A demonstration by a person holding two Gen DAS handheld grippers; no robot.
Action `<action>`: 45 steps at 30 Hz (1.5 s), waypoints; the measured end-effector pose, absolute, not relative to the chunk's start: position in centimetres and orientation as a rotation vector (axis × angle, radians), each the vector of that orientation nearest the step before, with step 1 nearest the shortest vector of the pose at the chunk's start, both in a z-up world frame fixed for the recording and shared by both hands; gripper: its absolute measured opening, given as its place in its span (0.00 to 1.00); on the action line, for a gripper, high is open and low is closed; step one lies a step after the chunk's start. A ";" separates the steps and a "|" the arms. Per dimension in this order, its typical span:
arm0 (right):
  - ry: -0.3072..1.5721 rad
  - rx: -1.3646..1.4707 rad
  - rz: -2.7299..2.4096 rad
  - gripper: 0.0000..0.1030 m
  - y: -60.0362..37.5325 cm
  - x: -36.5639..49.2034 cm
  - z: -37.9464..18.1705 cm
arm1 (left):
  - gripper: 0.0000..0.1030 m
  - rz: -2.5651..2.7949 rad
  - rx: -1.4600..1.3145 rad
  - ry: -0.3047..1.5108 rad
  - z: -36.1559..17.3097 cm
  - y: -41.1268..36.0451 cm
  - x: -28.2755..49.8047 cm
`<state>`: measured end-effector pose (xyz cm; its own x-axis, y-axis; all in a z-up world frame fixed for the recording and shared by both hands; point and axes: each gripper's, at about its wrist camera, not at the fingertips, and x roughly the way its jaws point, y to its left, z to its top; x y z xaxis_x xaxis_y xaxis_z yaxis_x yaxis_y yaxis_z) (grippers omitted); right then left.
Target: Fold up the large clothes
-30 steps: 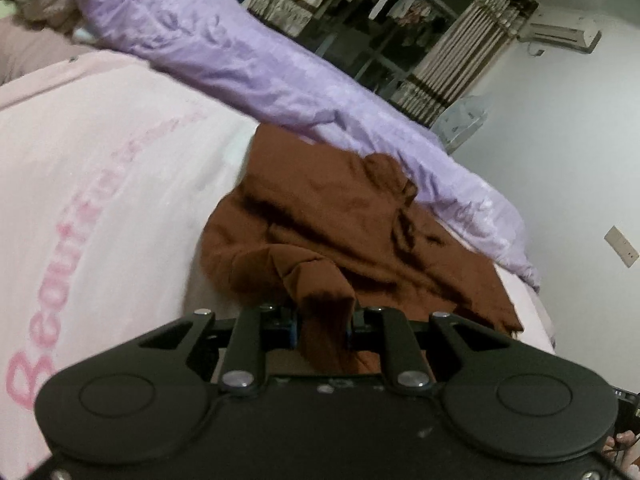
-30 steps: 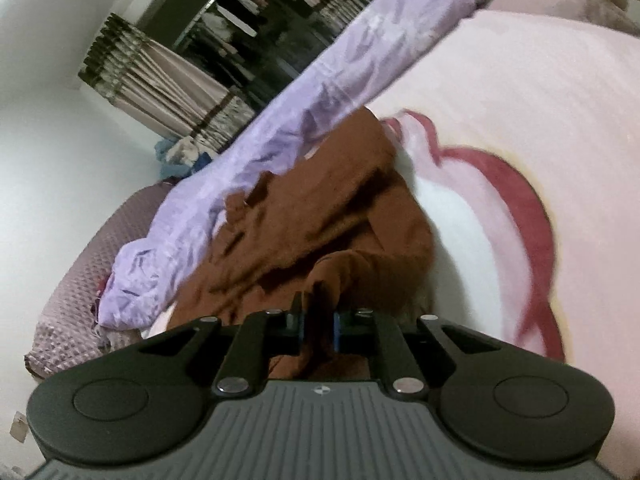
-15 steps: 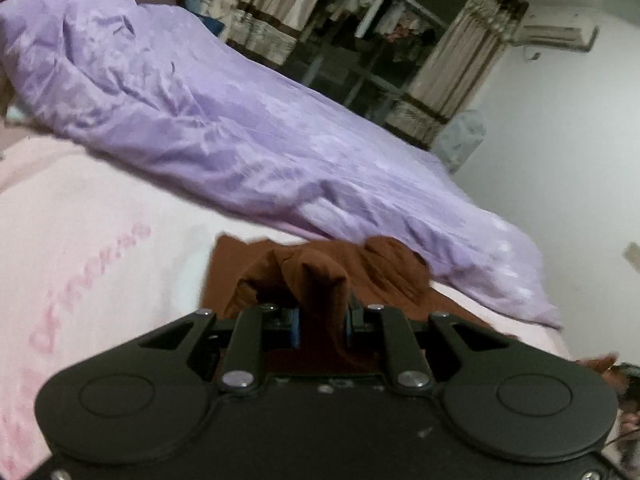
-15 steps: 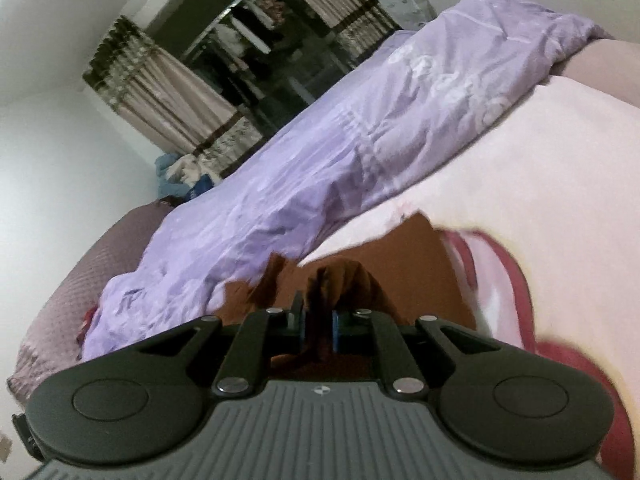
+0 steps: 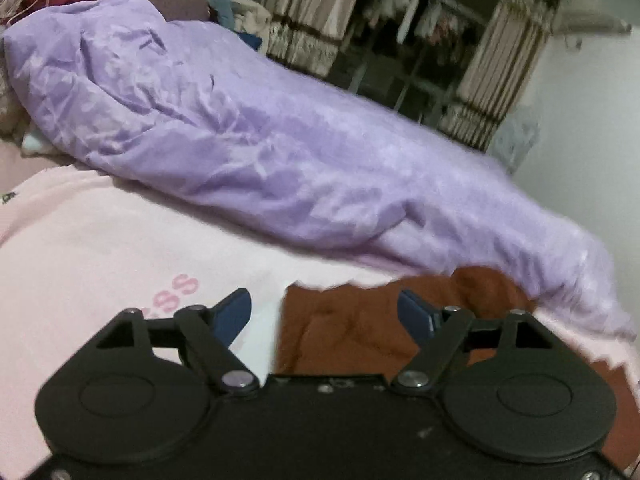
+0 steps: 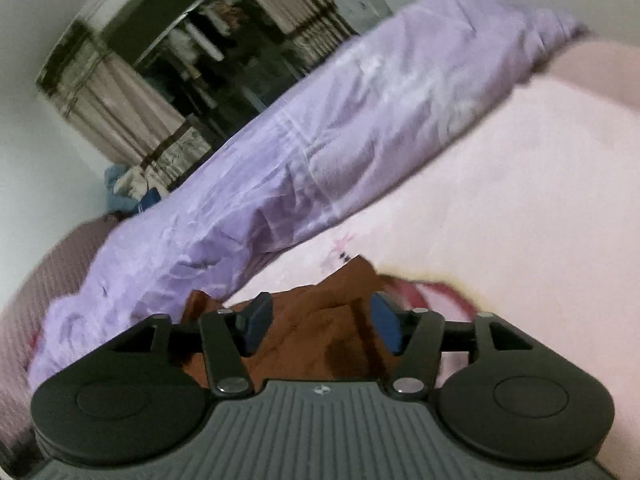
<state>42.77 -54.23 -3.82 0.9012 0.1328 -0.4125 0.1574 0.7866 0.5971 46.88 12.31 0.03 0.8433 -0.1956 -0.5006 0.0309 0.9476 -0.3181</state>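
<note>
A brown garment [image 5: 352, 328] lies on the pink blanket [image 5: 100, 248], just short of the purple duvet. My left gripper [image 5: 325, 314] hovers low over its near left corner; the jaws are opening and the blue pads [image 5: 234, 312] touch no cloth. In the right wrist view the same brown garment [image 6: 316, 328] spreads under my right gripper [image 6: 318, 322]. Its jaws are opening too, with cloth below and between them but not pressed by the pads [image 6: 384, 320].
A long purple duvet [image 5: 260, 148] runs across the bed behind the garment. Beyond it stand curtains [image 5: 312, 12] and an open wardrobe [image 5: 420, 40] with hanging clothes. A brownish headboard [image 6: 36, 280] and a pile of clothes [image 5: 240, 4] lie at the far end.
Both grippers carried folds of the brown garment toward the purple duvet, then opened and let the cloth drop. The garment now lies flatter, folded over itself.
</note>
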 end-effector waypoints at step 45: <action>0.508 0.547 -0.141 0.43 -51.4 46.3 -6.2 | 0.48 0.036 -0.089 0.617 -3.2 7.8 49.5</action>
<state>46.29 -51.39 -6.22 0.8677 0.0045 -0.4971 0.2602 0.8479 0.4619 49.48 7.76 -3.20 0.8151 0.0069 -0.5793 -0.0599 0.9956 -0.0725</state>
